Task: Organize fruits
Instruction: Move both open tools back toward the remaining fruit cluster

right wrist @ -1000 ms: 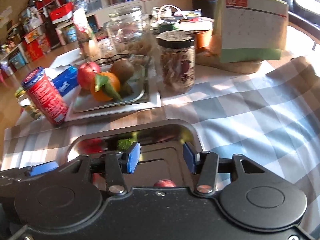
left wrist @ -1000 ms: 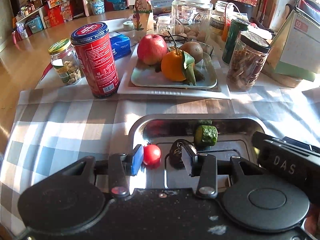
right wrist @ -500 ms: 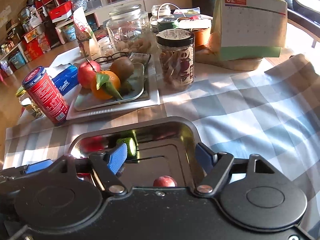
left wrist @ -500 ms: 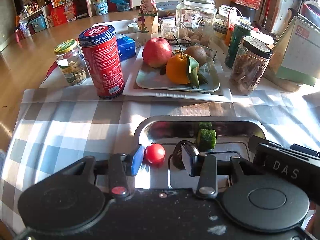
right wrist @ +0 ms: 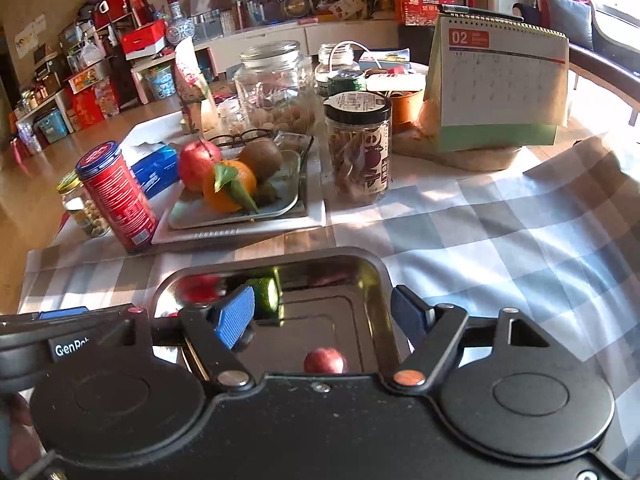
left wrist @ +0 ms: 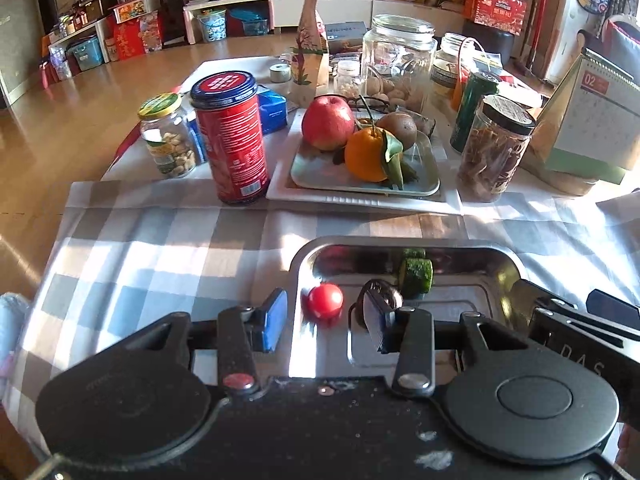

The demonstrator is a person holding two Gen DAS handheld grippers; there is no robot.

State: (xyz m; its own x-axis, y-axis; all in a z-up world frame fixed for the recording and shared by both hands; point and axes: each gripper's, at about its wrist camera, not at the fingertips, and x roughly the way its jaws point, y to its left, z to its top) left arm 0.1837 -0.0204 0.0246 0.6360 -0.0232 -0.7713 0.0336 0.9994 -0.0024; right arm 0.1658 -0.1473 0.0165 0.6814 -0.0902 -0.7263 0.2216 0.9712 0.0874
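A steel tray [left wrist: 500, 258] [right wrist: 376, 276] lies on the checked cloth. It holds a cherry tomato [left wrist: 325, 300], a dark fruit [left wrist: 380, 300], a green cucumber piece [left wrist: 417, 276] [right wrist: 266, 298] and a small red fruit [right wrist: 325, 361]. Behind it a grey-green plate [left wrist: 424, 188] [right wrist: 288, 204] carries an apple [left wrist: 328, 122] [right wrist: 198, 164], an orange with leaves [left wrist: 366, 154] [right wrist: 230, 186] and a kiwi [left wrist: 398, 124] [right wrist: 260, 158]. My left gripper [left wrist: 326, 320] is open and empty over the tray's near left. My right gripper [right wrist: 324, 316] is open wide and empty over the tray.
A red can [left wrist: 234, 136] and a nut jar [left wrist: 168, 134] stand left of the plate. A snack jar [left wrist: 494, 148], a big glass jar [left wrist: 396, 62], a green can [left wrist: 472, 108] and a desk calendar [right wrist: 496, 84] stand behind and to the right.
My right gripper has opened from nearly shut to wide. My left gripper has drawn back slightly and shifted a little left.
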